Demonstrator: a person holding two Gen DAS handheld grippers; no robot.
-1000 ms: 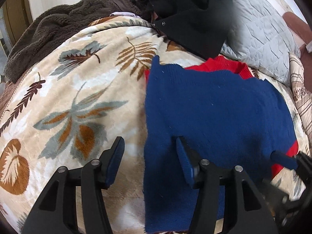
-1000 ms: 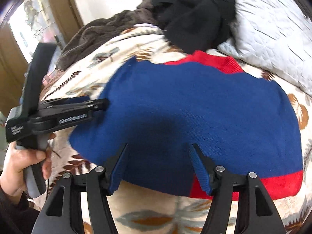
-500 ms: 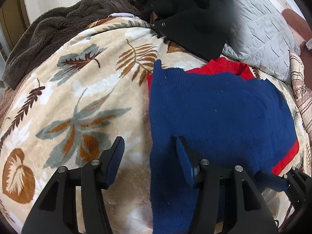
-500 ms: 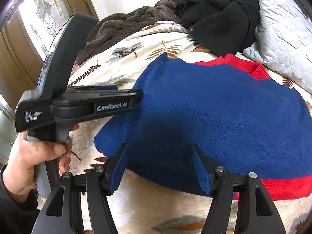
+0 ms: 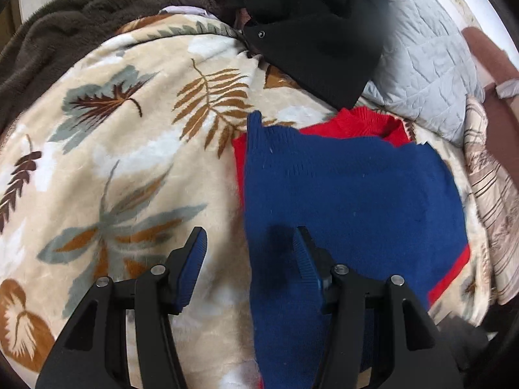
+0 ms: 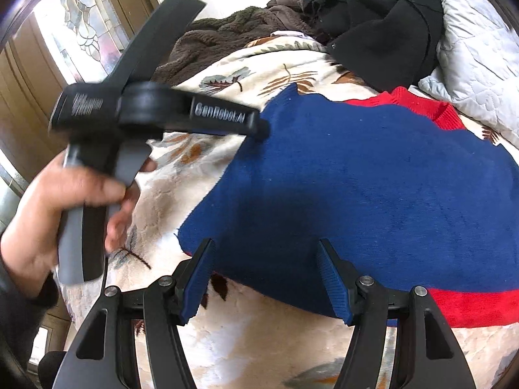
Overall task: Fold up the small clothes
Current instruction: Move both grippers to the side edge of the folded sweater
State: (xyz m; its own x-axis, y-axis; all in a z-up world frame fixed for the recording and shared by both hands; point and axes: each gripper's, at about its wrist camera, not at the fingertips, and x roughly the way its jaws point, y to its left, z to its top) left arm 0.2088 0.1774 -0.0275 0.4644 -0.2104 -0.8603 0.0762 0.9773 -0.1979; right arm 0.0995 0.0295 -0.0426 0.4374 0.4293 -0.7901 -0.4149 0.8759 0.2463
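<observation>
A small blue knit sweater [image 5: 350, 201] with red collar and red hem lies folded flat on a leaf-patterned blanket [image 5: 136, 149]; it also shows in the right wrist view [image 6: 373, 194]. My left gripper [image 5: 249, 253] is open and empty, hovering over the sweater's left edge. It also shows from the side in the right wrist view [image 6: 256, 126], held in a hand. My right gripper [image 6: 266, 275] is open and empty above the sweater's near edge.
A black garment [image 5: 318, 32] and a brown fleece [image 5: 65, 32] are piled at the back of the bed. A grey quilted pillow [image 5: 431, 64] lies at the back right. A striped cloth [image 5: 493, 201] lies at the right edge.
Both grippers have drawn back and lifted from the sweater. The right gripper has left the left wrist view. The sweater lies still.
</observation>
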